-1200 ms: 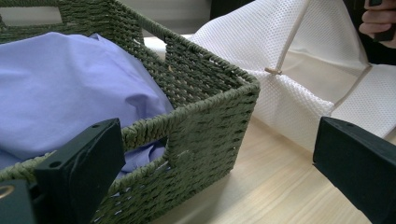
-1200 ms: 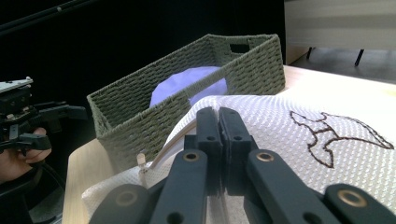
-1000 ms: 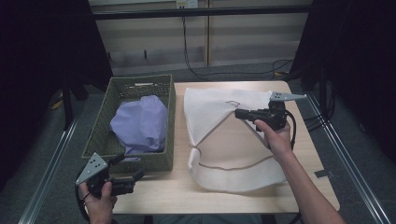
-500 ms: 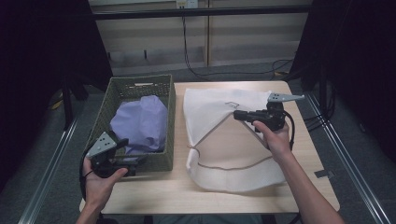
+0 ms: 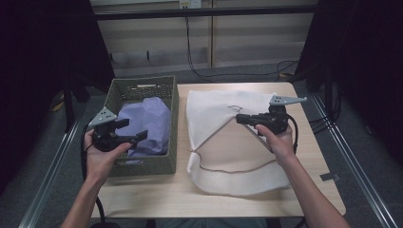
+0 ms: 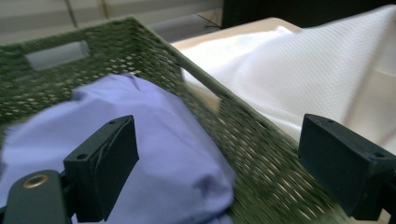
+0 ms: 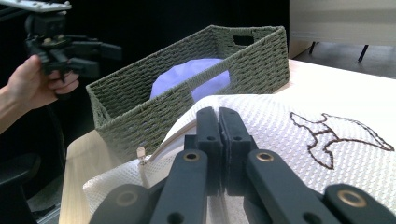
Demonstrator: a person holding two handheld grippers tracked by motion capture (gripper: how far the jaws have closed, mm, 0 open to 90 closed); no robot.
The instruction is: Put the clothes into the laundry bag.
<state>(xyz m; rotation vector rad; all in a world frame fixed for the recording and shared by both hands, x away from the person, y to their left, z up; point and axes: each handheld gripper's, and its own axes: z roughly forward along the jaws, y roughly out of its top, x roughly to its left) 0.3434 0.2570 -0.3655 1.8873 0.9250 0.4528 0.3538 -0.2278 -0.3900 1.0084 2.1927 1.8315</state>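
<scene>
Two cloth items are on the counter (image 5: 304,190): one lavender garment (image 5: 147,121) bundled in the single green woven basket (image 5: 142,164) at the left edge, and one white mesh laundry bag (image 5: 218,107) spread across the middle. The right gripper (image 5: 242,118) has its jaws clenched on the bag's folded-back flap, probably holding its mouth open. The left gripper (image 5: 133,130) hovers over the basket's near left corner, jaws spread wide and released, seemingly poised for the garment.

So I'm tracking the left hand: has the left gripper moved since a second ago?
Yes: the left gripper has risen from the table's front corner to the basket.
</scene>
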